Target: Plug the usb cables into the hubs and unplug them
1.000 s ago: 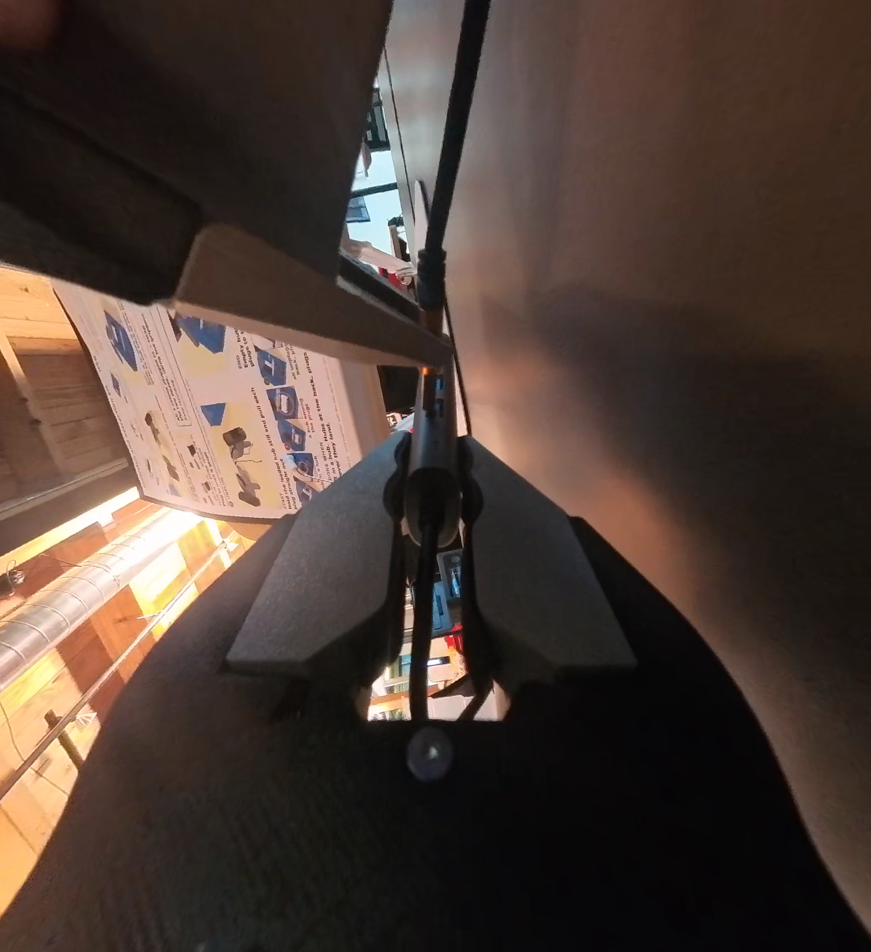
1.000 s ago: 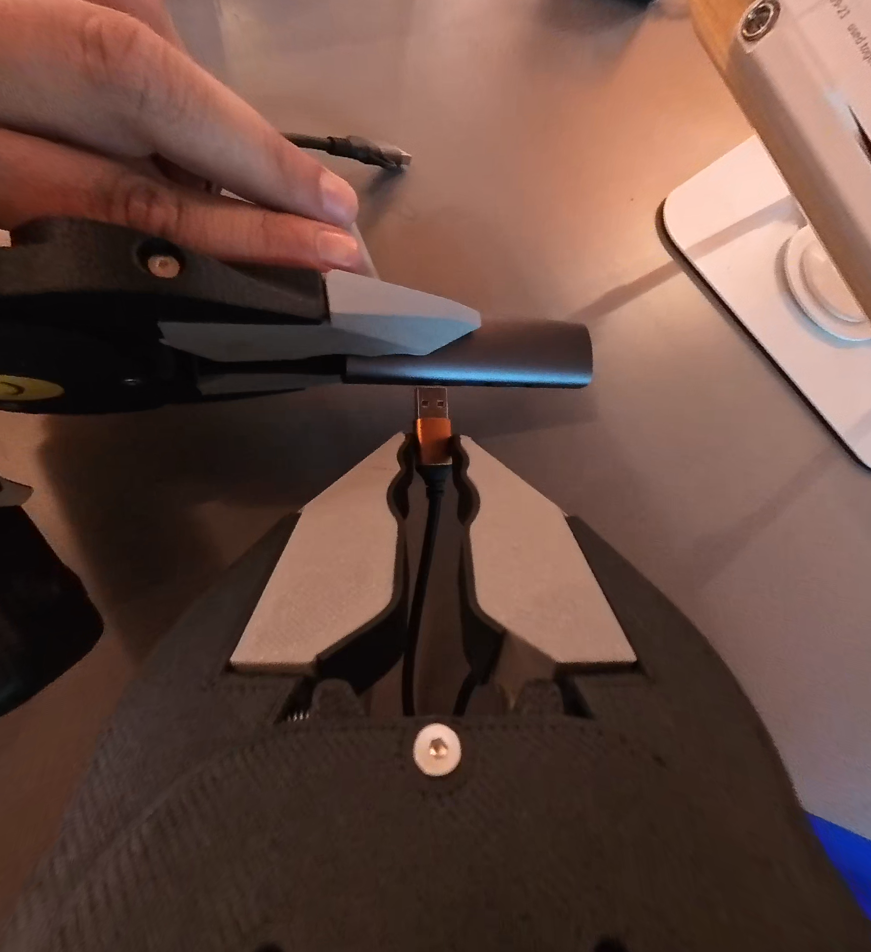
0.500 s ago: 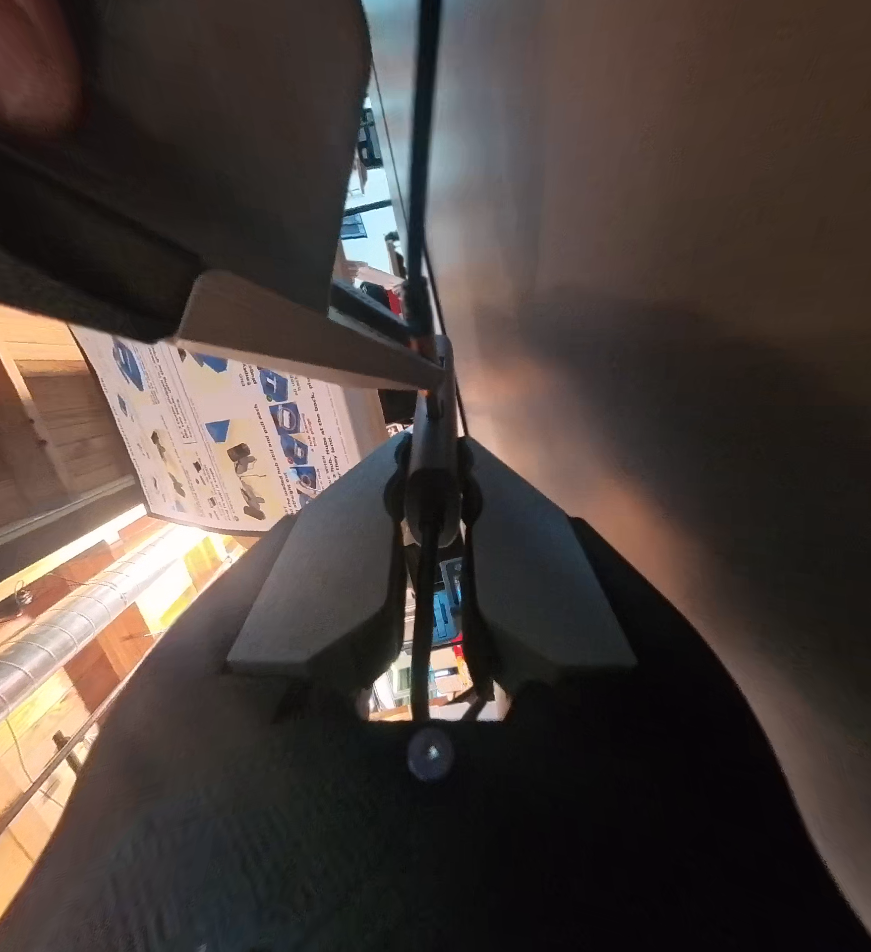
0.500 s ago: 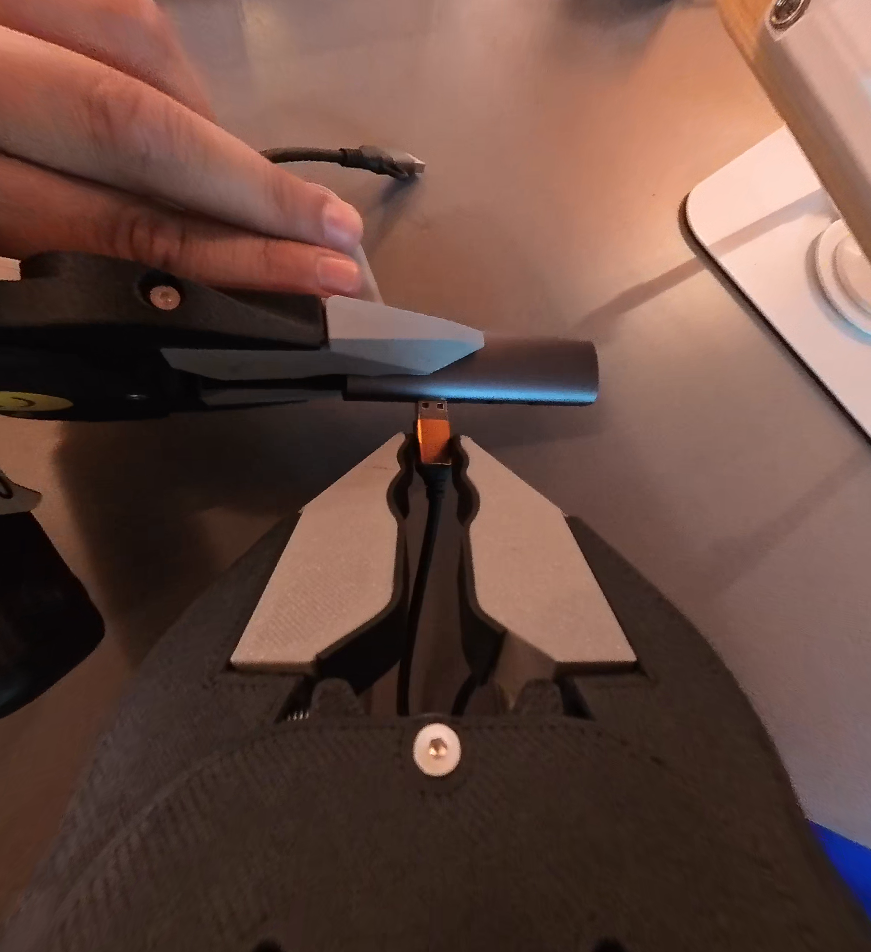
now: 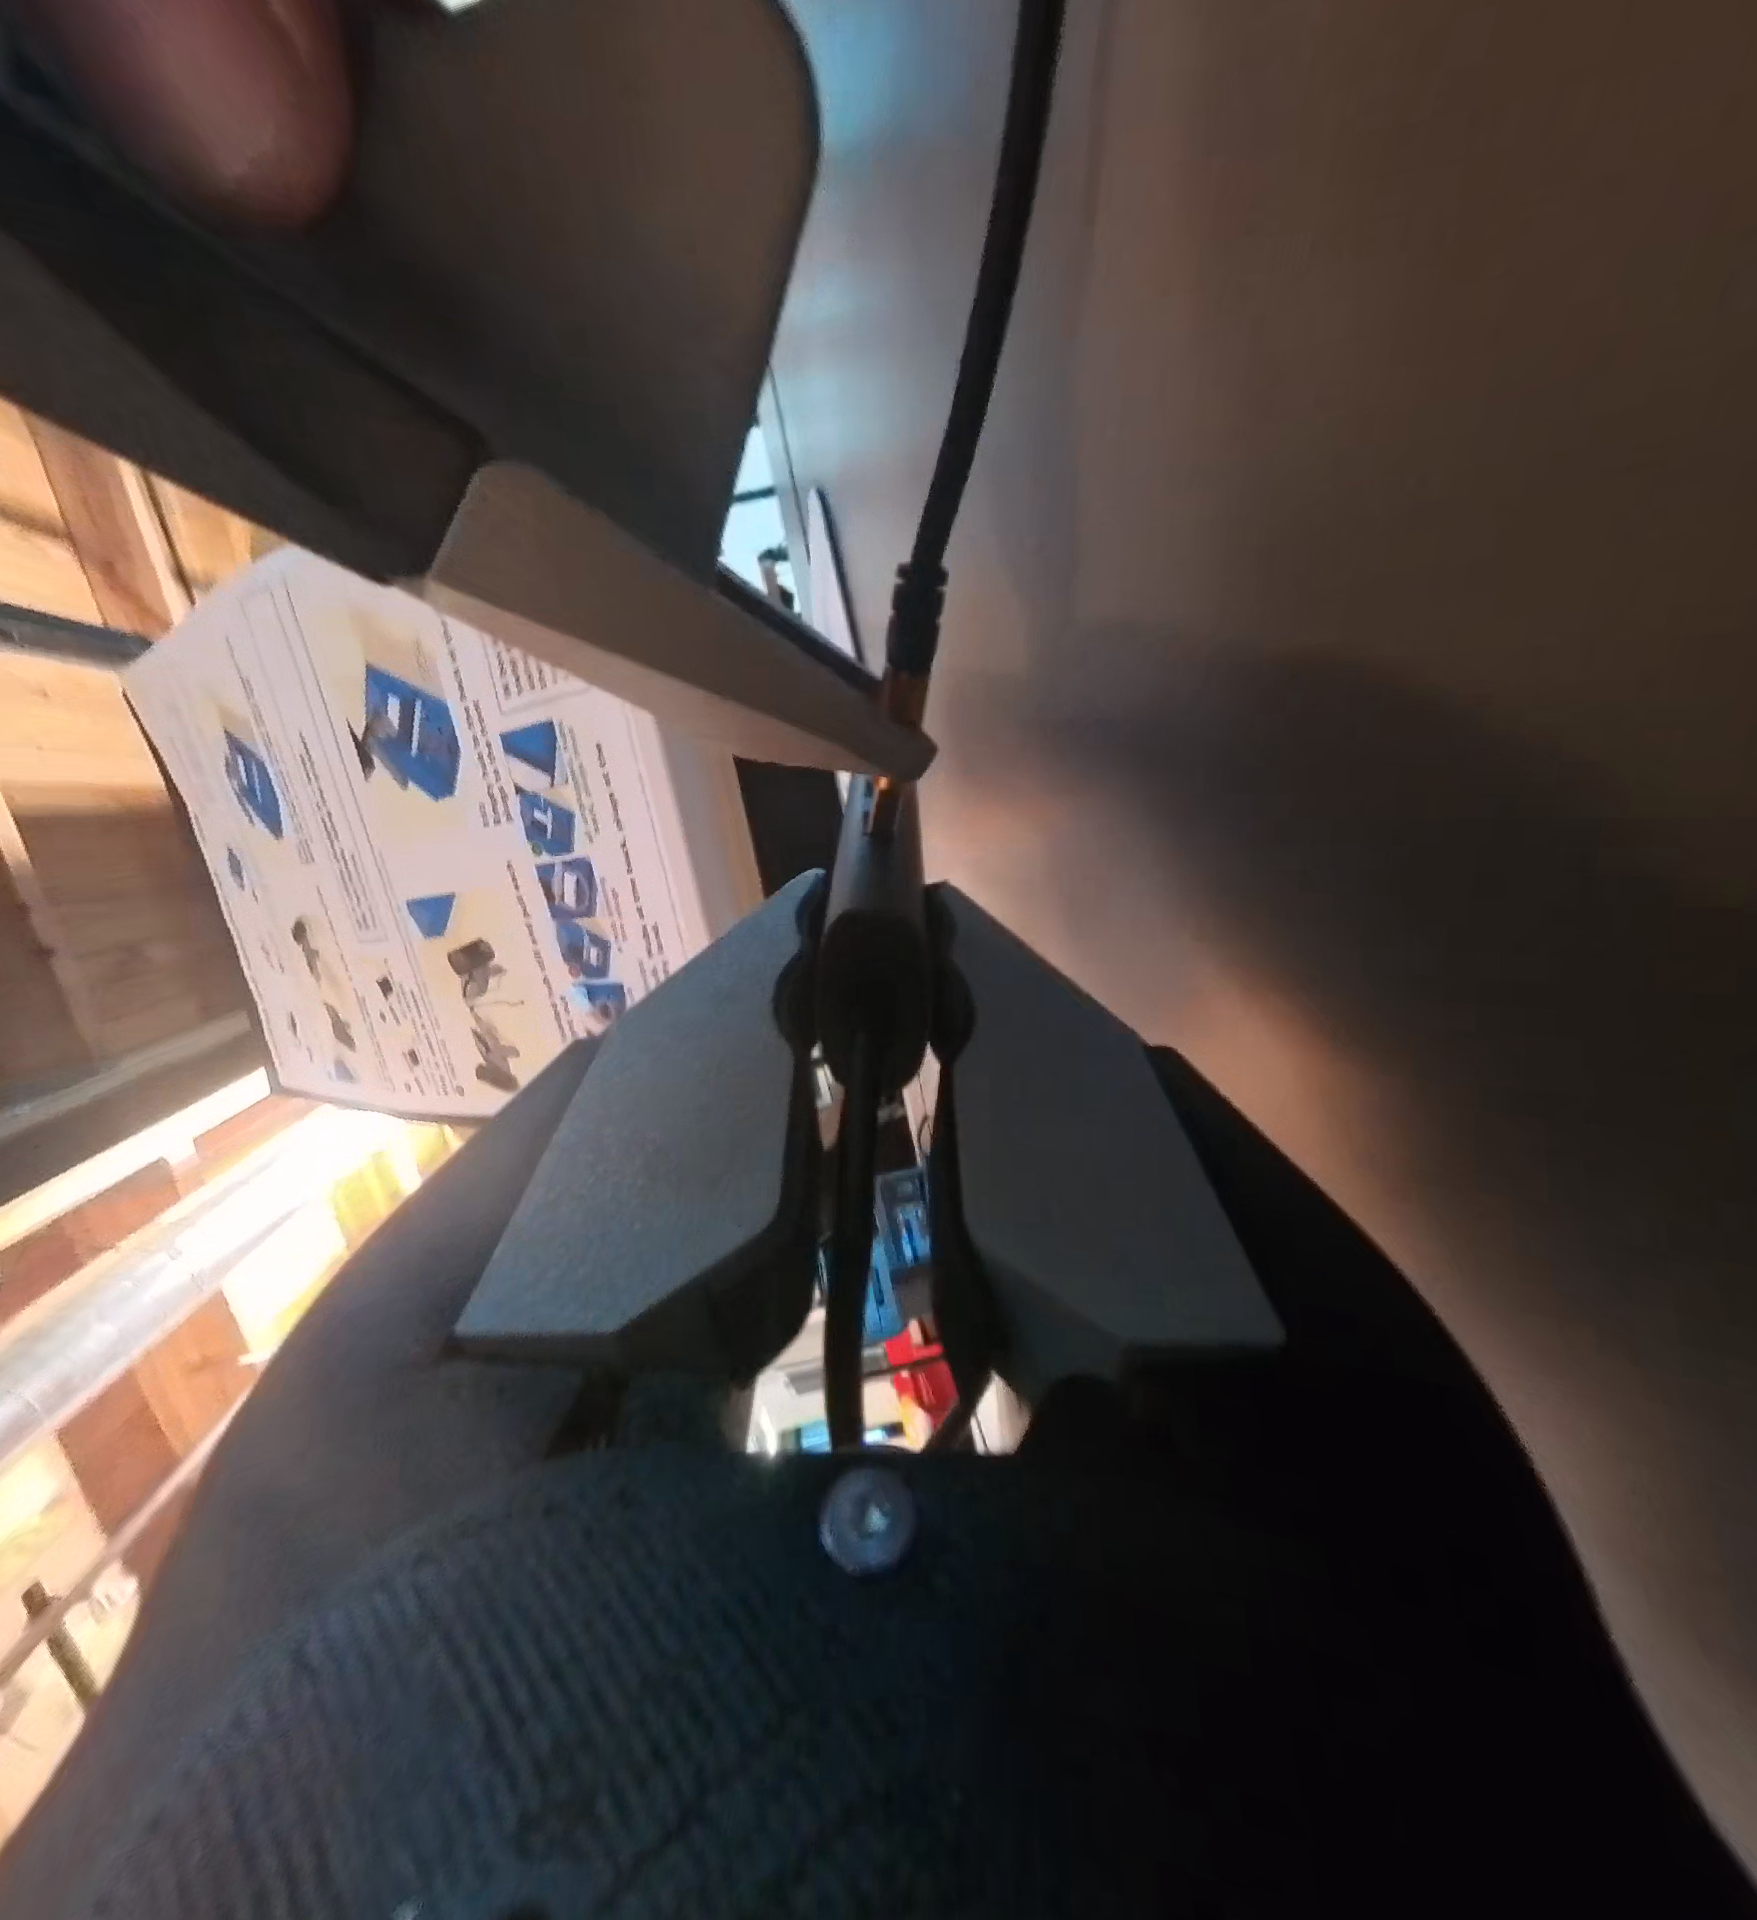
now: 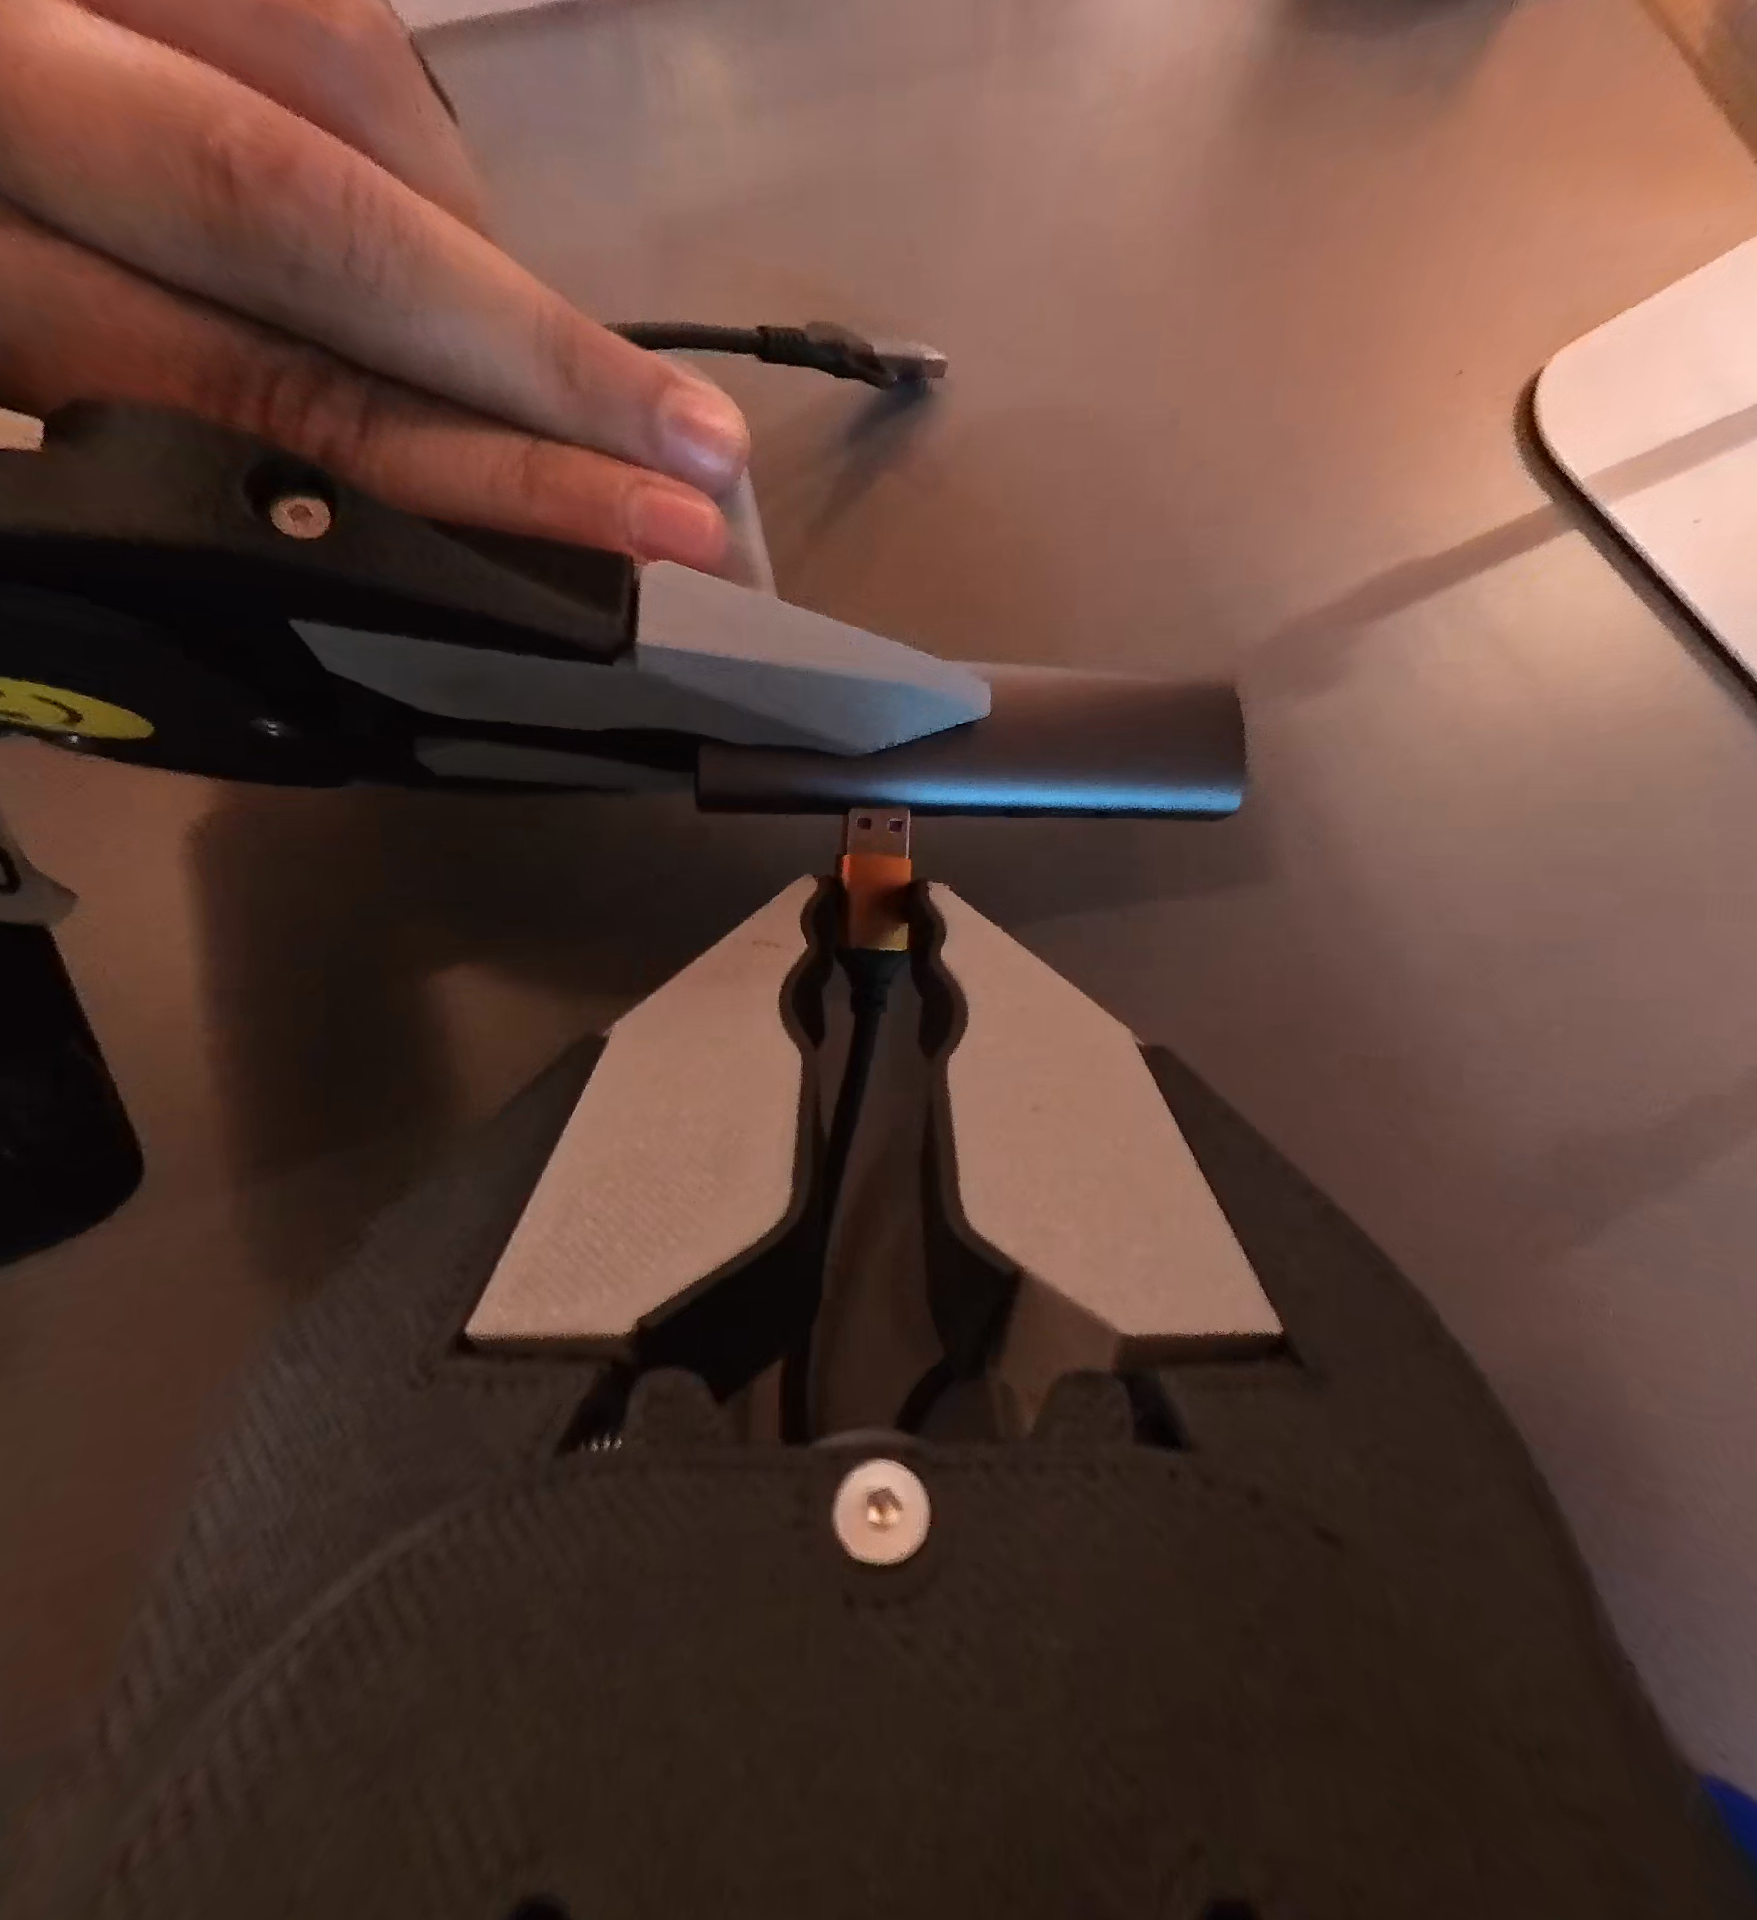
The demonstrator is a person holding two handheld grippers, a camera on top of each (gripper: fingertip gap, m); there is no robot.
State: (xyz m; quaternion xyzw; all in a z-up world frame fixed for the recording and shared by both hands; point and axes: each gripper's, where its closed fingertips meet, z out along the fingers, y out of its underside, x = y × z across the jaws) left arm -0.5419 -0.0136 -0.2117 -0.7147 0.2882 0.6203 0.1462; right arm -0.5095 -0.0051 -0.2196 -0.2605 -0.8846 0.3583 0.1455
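In the right wrist view my right gripper (image 6: 874, 885) is shut on the orange USB plug (image 6: 876, 902) of a black cable. The plug's metal tip meets the near side of a dark grey hub (image 6: 1061, 753). The hub lies crosswise, held at its left end by my left gripper (image 6: 832, 717), with a person's hand (image 6: 354, 312) on top. In the left wrist view my left gripper (image 5: 872, 894) is shut on the hub (image 5: 869, 862), seen end-on. The right gripper's finger (image 5: 687, 675) and the black cable (image 5: 978, 332) come in from above.
A loose black cable end (image 6: 853, 348) lies on the brown table (image 6: 1269, 312) behind the hub. A white flat base (image 6: 1705, 499) sits at the right edge. A printed sheet (image 5: 417, 862) and wooden shelving (image 5: 43, 727) show at the left of the left wrist view.
The plug's metal tip went up into the hub's side half a second ago; now more of the metal shows again. Both grippers stay shut.
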